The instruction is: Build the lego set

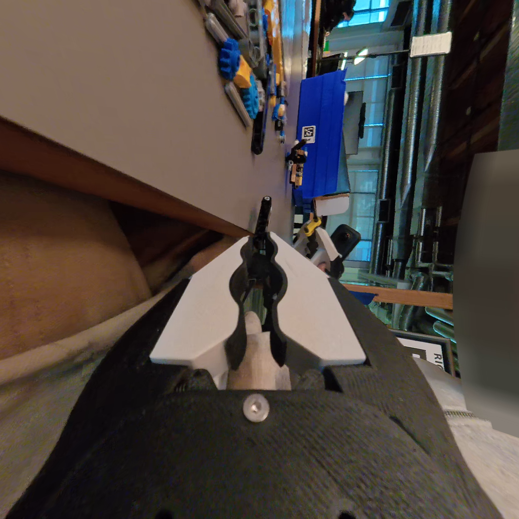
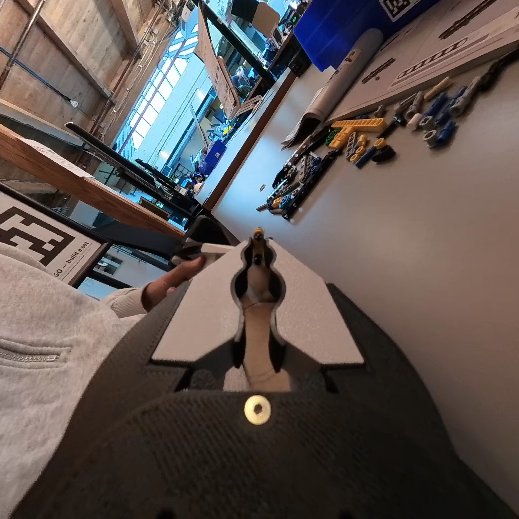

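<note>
- Left gripper (image 1: 259,241), with white fingers on a black body, is closed around a slim black Lego beam (image 1: 264,216) whose holed end sticks out past the fingertips toward twelve o'clock.
- Right gripper (image 2: 258,241) is likewise closed, pinching a small yellow-and-black Lego connector (image 2: 257,234) right at its tips; in the left wrist view that yellow piece (image 1: 311,226) shows at about one o'clock of the beam, near but apart.
- Grey tabletop (image 2: 393,252) carries the rest of the set: a partly built black frame with blue gears (image 2: 292,182) at about one o'clock in the right wrist view, and loose yellow, blue and grey parts (image 2: 393,132) beyond it, beside an open instruction booklet (image 2: 421,56).
- Step in hand, by judgement: joining connector to beam in mid-air.
- To do it well, both grips should be kept firm, the pin lined up square with a beam hole, and the push made straight along the pin's axis; a skewed push could twist either small piece out of its pinch.
</note>
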A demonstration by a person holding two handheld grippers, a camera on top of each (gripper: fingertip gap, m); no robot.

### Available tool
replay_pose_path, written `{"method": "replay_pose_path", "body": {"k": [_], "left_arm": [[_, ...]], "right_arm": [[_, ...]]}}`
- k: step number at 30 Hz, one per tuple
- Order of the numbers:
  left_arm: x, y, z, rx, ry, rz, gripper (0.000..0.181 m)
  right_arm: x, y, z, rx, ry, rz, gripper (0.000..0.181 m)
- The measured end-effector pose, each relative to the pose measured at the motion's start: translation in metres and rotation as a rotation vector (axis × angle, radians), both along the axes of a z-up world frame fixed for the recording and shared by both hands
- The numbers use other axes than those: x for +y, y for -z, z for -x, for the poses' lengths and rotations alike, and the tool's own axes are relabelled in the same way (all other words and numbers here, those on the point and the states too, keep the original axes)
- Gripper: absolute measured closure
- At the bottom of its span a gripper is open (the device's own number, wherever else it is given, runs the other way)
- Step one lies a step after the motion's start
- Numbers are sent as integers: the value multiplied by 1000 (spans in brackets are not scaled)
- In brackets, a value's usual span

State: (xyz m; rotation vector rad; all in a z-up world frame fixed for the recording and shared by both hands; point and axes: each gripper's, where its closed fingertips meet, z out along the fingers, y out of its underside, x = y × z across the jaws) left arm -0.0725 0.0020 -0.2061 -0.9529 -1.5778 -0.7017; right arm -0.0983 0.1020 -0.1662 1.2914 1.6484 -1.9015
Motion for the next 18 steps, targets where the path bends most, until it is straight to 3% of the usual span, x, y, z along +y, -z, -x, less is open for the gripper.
{"method": "replay_pose_path", "body": {"k": [7,18], "left_arm": [[-9,-23,13,101,-98,-43,172],[27,-58,19,361,2,-35,172]], "right_arm": [[-3,9,1,-16,-13,-48,176],[-44,-1,-17,-27,-129,32,176]]}}
